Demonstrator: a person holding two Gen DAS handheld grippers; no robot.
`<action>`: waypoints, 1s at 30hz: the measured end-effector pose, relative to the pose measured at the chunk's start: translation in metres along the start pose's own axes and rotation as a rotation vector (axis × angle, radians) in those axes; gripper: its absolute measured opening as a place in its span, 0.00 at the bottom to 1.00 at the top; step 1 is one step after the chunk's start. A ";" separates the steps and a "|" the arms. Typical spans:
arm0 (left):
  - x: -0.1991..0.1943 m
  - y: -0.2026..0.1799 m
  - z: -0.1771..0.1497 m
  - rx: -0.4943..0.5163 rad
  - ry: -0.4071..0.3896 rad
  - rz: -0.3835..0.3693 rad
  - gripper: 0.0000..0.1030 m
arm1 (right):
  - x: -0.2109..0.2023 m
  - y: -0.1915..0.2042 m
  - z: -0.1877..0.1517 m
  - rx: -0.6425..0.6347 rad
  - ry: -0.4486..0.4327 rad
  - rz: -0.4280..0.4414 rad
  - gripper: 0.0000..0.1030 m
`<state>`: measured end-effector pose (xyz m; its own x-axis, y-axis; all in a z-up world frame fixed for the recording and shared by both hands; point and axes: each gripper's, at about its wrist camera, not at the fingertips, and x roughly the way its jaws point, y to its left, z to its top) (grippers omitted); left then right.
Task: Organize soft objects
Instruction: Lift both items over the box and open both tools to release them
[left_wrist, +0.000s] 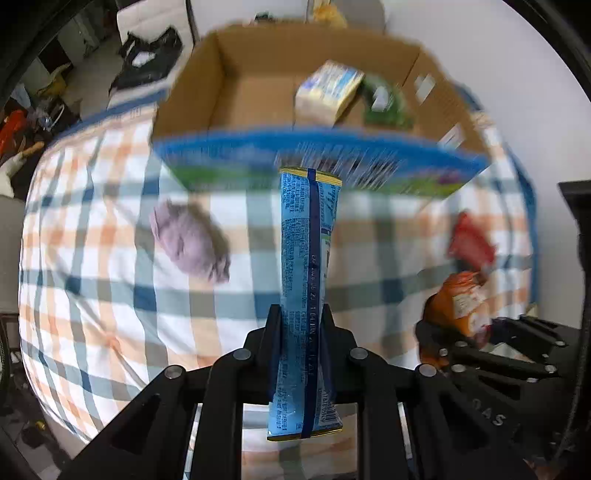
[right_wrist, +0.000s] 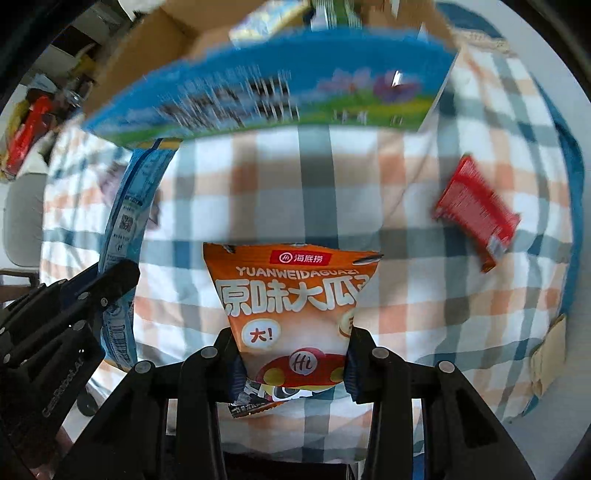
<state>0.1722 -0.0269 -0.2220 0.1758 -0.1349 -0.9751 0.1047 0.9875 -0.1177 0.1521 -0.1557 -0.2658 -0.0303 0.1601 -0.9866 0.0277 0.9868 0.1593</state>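
My left gripper (left_wrist: 300, 325) is shut on a long blue snack packet (left_wrist: 306, 258), held edge-on above the checked bedcover. My right gripper (right_wrist: 291, 343) is shut on an orange seed bag (right_wrist: 291, 291); that bag also shows at the right of the left wrist view (left_wrist: 461, 306). The blue packet appears at the left of the right wrist view (right_wrist: 129, 206). An open cardboard box (left_wrist: 258, 96) with a blue printed front lies ahead; a pale yellow pack (left_wrist: 328, 92) and a green packet (left_wrist: 388, 103) lie inside. A red packet (right_wrist: 476, 210) and a purple cloth (left_wrist: 188, 240) lie on the cover.
The checked bedcover (left_wrist: 92, 258) spans both views. A white wall (left_wrist: 498, 55) is behind the box. Floor clutter and a black bag (left_wrist: 147, 59) lie beyond the bed at far left. The box also fills the top of the right wrist view (right_wrist: 258, 92).
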 end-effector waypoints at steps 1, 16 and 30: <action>-0.008 -0.002 0.007 0.002 -0.017 -0.007 0.16 | -0.012 -0.001 0.002 0.000 -0.016 0.011 0.41; -0.079 0.016 0.125 0.011 -0.188 -0.065 0.16 | -0.149 0.006 0.091 0.002 -0.259 0.050 0.41; 0.023 0.040 0.236 -0.036 0.042 -0.095 0.16 | -0.085 -0.013 0.213 0.050 -0.174 -0.071 0.41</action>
<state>0.4120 -0.0101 -0.2051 0.1255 -0.2256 -0.9661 0.0837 0.9727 -0.2163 0.3667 -0.1865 -0.1917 0.1394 0.0796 -0.9870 0.0813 0.9925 0.0916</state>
